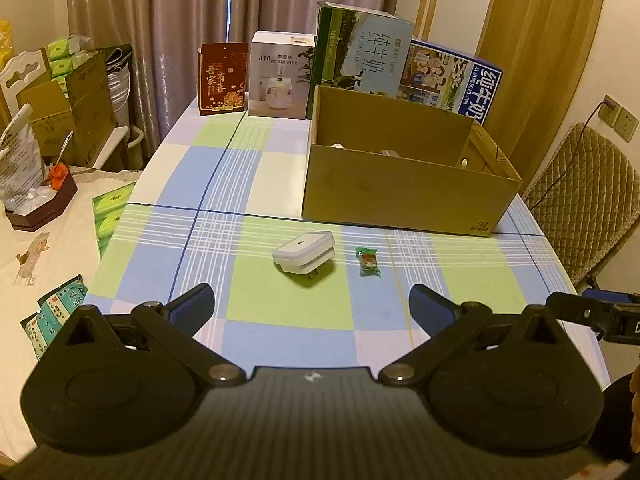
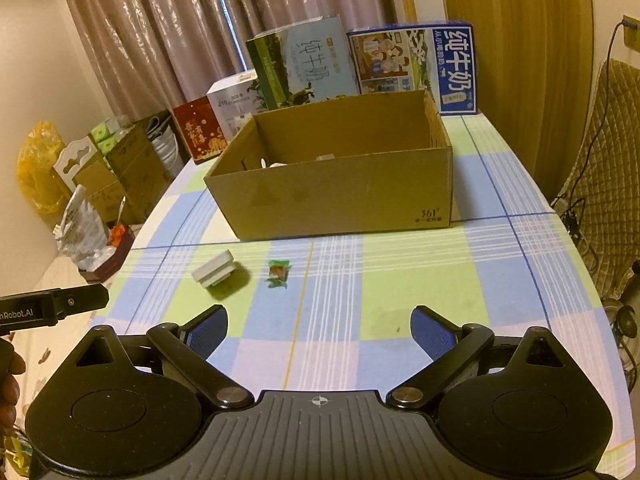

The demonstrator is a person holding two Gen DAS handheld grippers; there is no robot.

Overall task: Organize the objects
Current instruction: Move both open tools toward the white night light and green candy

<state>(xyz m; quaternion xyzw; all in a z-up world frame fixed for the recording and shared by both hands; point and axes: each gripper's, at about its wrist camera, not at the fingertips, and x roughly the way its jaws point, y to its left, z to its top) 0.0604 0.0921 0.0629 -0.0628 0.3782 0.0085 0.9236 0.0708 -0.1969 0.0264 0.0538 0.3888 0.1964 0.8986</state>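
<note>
Sorting partly done, by appearance: the cardboard box toward the table's far right edge already holds a few pale items, hard to identify. Two things remain on the tablecloth near the table's front edge: a white plug adapter and, just beside it, a green sweet wrapper. Left gripper and right gripper hover with fingers apart, empty.

Room lit warm and dim. Brown curtains cover the far wall, with a wooden door to their right. A table under a checked cloth fills the middle; a quilted chair stands at its right, below wall sockets.
</note>
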